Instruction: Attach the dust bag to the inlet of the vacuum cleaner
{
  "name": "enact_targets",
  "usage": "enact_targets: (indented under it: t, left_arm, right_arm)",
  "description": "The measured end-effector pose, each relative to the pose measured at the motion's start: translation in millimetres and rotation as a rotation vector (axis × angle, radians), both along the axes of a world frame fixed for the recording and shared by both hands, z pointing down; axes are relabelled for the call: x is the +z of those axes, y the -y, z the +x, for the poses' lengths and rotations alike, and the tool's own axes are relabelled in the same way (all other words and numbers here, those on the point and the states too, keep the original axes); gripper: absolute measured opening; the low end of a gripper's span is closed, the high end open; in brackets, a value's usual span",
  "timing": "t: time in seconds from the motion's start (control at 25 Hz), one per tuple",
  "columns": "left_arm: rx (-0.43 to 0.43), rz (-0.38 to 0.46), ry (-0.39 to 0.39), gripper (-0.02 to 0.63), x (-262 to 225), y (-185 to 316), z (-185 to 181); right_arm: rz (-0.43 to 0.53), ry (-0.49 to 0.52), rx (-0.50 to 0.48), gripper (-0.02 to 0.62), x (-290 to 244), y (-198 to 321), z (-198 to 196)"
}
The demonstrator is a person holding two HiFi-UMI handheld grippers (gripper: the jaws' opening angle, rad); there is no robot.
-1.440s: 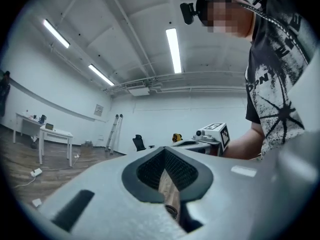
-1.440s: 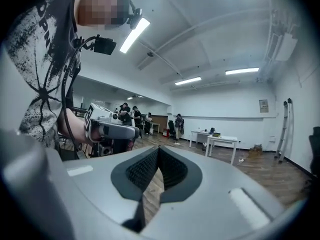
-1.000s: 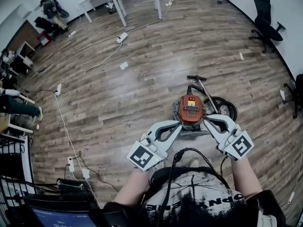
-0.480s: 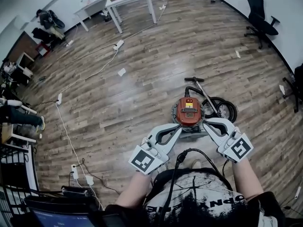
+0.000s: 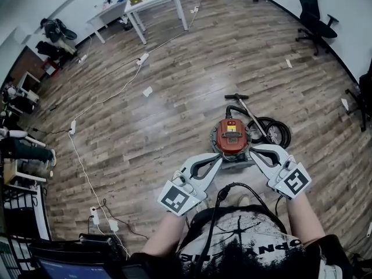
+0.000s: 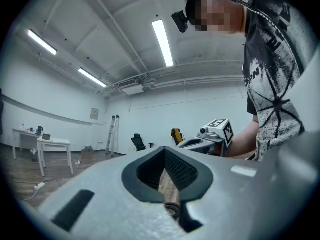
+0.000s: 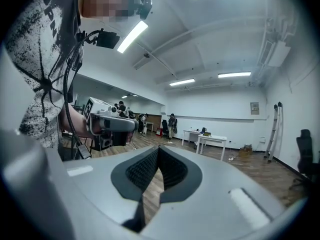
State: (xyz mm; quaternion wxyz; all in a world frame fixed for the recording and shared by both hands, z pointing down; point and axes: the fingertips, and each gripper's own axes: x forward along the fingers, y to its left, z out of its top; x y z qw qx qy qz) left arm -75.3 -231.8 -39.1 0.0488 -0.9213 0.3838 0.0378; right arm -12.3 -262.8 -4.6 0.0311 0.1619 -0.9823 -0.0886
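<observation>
A red canister vacuum cleaner (image 5: 231, 135) stands on the wooden floor, with its black hose (image 5: 271, 131) coiled to the right and its wand (image 5: 243, 101) lying behind it. I see no dust bag in any view. My left gripper (image 5: 218, 159) is held level just short of the vacuum's near left side, shut and empty. My right gripper (image 5: 253, 153) mirrors it at the near right side, also shut with nothing in it. In the left gripper view the left gripper (image 6: 168, 184) has its jaws closed and the right gripper (image 6: 212, 135) shows beyond. The right gripper (image 7: 151, 184) looks past closed jaws at the left gripper (image 7: 109, 121).
White tables (image 5: 154, 0) stand at the far end and an office chair (image 5: 311, 10) at the far right. Cables and power strips (image 5: 96, 215) run along the left floor, and paper scraps (image 5: 147, 90) lie about. A laptop (image 5: 64, 267) sits at the lower left. People (image 7: 171, 124) stand far off.
The head view has drifted a little, shifting the room in the picture. Both grippers stay shut in nearly the same place on either side of the vacuum.
</observation>
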Motion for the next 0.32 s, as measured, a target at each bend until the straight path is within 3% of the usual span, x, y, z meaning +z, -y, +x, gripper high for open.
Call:
enact_targets:
  t: [0.32]
  left_arm:
    - [0.031,0.014,0.008,0.000,-1.6,-5.3,7.4]
  right_arm:
    - [-0.014,-0.005,0.040,0.006,0.6,-3.9,8.8]
